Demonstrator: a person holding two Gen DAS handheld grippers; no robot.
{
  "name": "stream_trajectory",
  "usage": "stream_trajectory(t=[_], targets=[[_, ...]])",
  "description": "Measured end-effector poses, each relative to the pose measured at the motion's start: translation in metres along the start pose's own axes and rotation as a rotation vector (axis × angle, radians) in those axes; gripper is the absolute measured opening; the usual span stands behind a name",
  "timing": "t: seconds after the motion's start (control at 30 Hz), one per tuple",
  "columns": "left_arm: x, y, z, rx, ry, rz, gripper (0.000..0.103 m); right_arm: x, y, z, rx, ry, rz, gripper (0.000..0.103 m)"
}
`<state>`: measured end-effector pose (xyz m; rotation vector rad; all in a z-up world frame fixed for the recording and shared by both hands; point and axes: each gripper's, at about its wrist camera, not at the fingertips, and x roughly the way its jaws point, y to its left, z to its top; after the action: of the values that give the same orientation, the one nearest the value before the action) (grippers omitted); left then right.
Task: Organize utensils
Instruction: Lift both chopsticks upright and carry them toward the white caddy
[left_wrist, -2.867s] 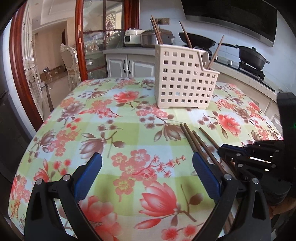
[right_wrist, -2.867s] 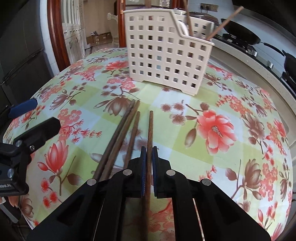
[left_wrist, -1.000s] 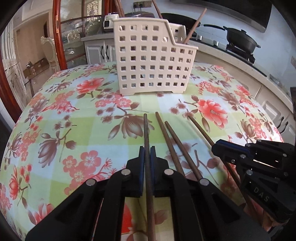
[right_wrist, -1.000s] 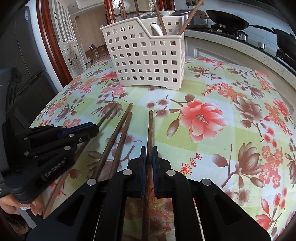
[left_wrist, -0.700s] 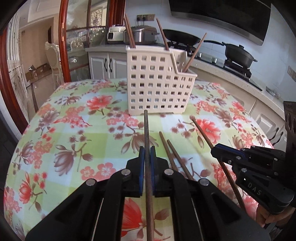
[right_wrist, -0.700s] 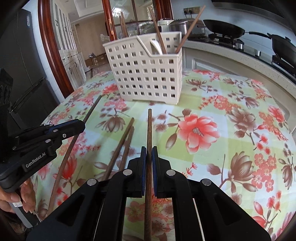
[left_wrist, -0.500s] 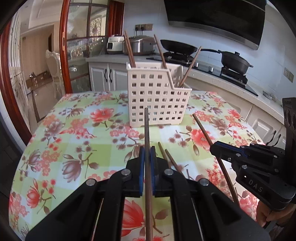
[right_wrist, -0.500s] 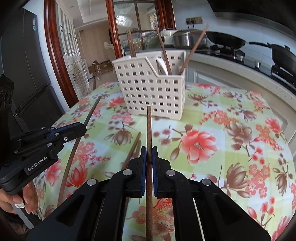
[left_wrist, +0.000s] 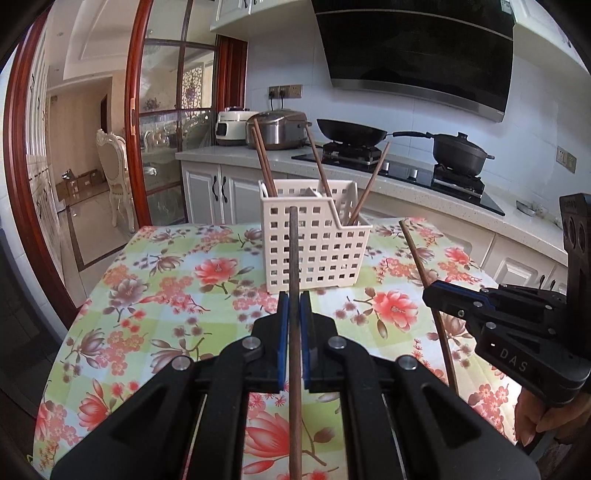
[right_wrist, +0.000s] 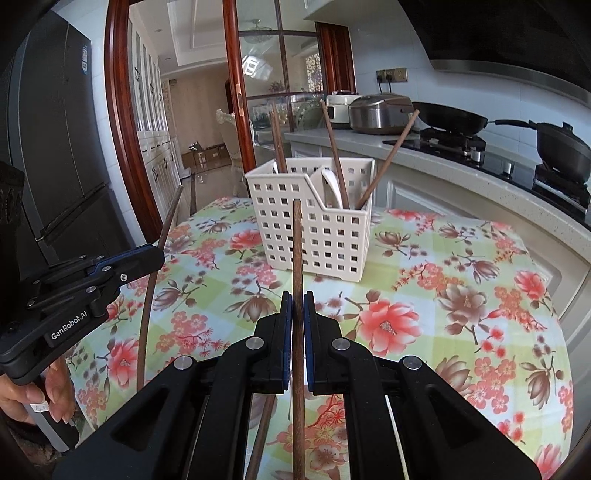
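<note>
Both chopsticks have been lifted clear of the tabletop (left_wrist: 155, 295) since a second ago, when each was still lying flat on the flowered cloth among its neighbours. The left gripper (left_wrist: 294, 325) is clamped on one dark chopstick (left_wrist: 294, 266), which is held between the blue fingers (left_wrist: 282, 332) and is seen running forward along them, its tip now lined up against the front wall of the white utensil basket (left_wrist: 314, 251). The right gripper (right_wrist: 297, 325) is likewise closed tight on a second chopstick (right_wrist: 297, 251), whose tip is also seen against the basket (right_wrist: 314, 229) in the right wrist view. In each view the other gripper is visible at the side, with its chopstick held up off the cloth. The basket is seen farther off and lower in both views than it was a second ago, and more of the kitchen counter, the wok and the pot is taken in, which is read as both grippers having been raised and tilted upward.

The pickup is therefore judged complete, and the carry to the basket is judged to be in hand. Several chopsticks are already stood in the basket, leaning against its rear and side compartments. At least one more chopstick (right_wrist: 260, 439) is left on the cloth below the right gripper, so the task is judged only partly done. For the next step the tips are expected to need raising above the basket rim before they can be lowered in.
</note>
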<state>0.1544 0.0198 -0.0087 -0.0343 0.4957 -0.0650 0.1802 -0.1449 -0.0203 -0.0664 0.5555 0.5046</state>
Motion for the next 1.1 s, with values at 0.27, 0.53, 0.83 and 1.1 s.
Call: stream_trajectory(t=[0.27, 0.53, 0.83, 1.1], targets=[[-0.019, -0.003, 0.006, 0.021, -0.046, 0.009, 0.006, -0.020, 0.008, 0.010, -0.027, -0.063, -0.005, 0.006], [-0.036, -0.009, 0.011, 0.043, -0.093, 0.015, 0.006, -0.034, 0.012, 0.015, -0.049, -0.098, -0.013, 0.006], [-0.053, -0.013, 0.015, 0.037, -0.156, 0.006, 0.006, -0.054, 0.019, 0.021, -0.062, -0.171, -0.012, 0.006], [-0.062, -0.014, 0.024, 0.043, -0.194, -0.005, 0.006, -0.063, 0.025, 0.028, -0.081, -0.215, -0.016, 0.006]])
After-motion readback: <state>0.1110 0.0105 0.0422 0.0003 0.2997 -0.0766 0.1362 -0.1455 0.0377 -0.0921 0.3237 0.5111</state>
